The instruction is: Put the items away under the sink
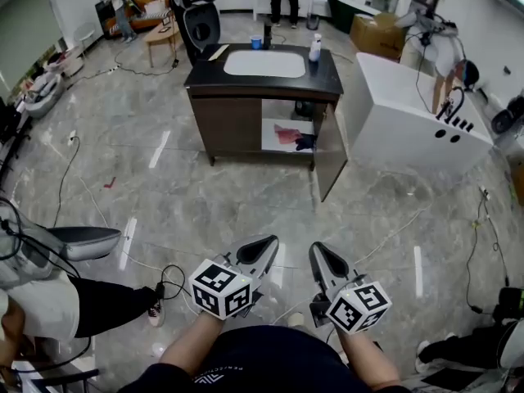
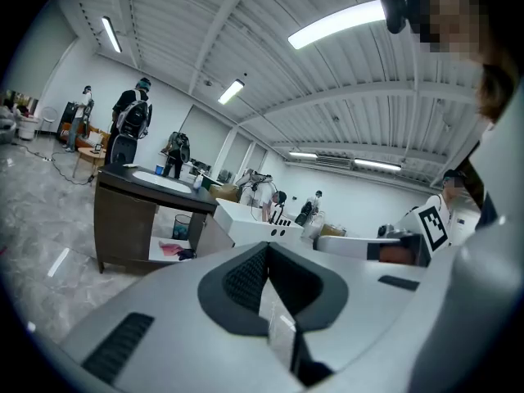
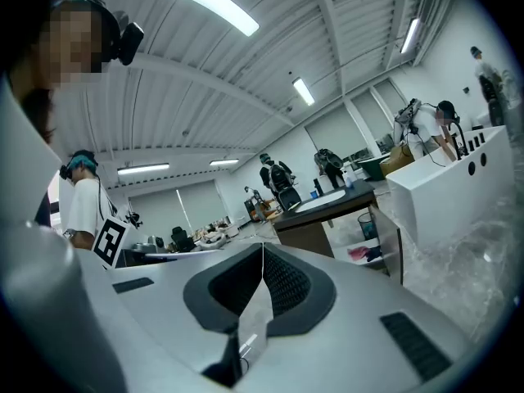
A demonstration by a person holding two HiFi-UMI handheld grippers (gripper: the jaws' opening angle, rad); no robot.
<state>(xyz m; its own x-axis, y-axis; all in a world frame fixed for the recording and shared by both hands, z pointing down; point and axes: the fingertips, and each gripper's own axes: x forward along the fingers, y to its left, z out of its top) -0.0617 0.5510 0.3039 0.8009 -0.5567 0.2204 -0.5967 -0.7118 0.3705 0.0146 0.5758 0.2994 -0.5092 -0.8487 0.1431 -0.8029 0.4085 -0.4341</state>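
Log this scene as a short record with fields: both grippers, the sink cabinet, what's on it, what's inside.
Left gripper: shut, empty
Right gripper: shut, empty
Sink cabinet: across the floor, far from both
Cabinet door: right one open
Countertop: blue cup, dark bottle, white bottle
Shelf inside: pink item, dark item

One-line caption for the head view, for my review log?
Left gripper and right gripper, shut and empty, face the distant sink cabinet, its door open.
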